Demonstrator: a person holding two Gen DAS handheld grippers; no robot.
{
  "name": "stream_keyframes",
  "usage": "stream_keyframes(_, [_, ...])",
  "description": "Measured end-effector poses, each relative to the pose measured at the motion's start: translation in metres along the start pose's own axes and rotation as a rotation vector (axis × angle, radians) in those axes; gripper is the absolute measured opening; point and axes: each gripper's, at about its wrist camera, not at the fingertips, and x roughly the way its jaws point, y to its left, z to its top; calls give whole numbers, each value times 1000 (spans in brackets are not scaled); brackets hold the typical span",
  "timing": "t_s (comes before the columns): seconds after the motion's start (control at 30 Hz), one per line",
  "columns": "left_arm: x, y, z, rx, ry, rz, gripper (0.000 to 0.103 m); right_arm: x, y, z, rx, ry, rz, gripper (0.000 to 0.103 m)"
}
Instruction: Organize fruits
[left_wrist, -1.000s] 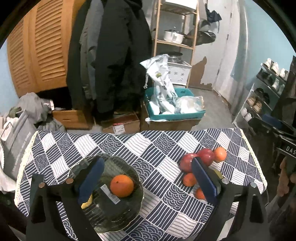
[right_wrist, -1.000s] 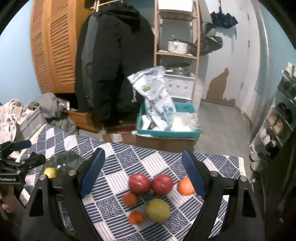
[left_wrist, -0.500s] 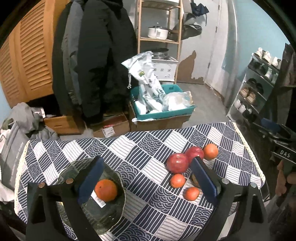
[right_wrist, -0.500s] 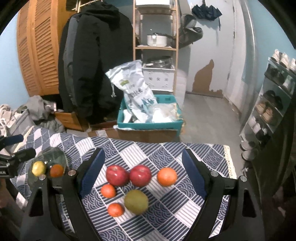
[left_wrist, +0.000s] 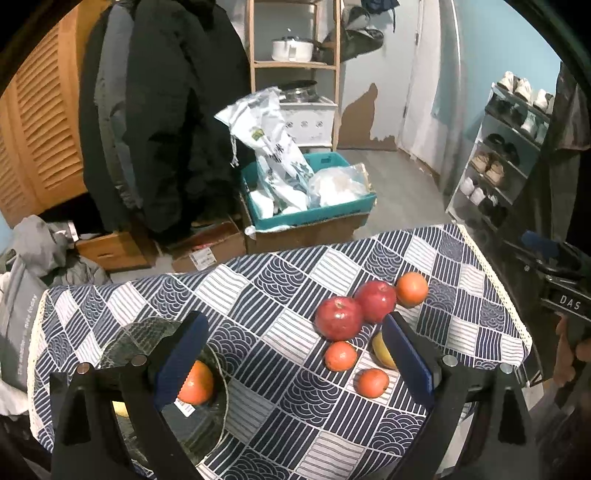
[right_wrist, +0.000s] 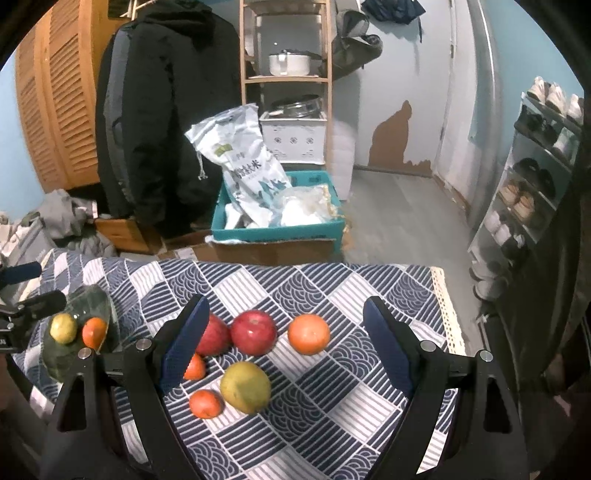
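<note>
Two fruits in the bowl, six left on the cloth

Taking the glass bowl as the landmark and going from near to far: the right gripper hangs above the loose fruit with its jaws spread wide and nothing between them, and the left gripper hovers by the bowl, likewise wide apart and empty. In the bowl lie a small orange and a yellow-green fruit. Well to the right of the bowl, on the checked tablecloth, sit two small oranges, then a pear, and beyond it two red apples touching, with a larger orange beside them. By my judgement the sorting is about a quarter done; six pieces are not yet moved.
</note>
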Motion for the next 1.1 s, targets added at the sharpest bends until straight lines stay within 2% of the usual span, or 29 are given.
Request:
stream_keyframes(0.43, [62,-24,-9,51,116,-15,96,29,-18,-12,19,87,-20,85])
stream_keyframes(0.77, [124,-37,-10,11,220,-79,96,69,-35,-23,48,189,-47,85])
stream_keyframes(1.1, [176,-48,-16,59,294,-63,96,112,-45,-37,75,279,-41,85])
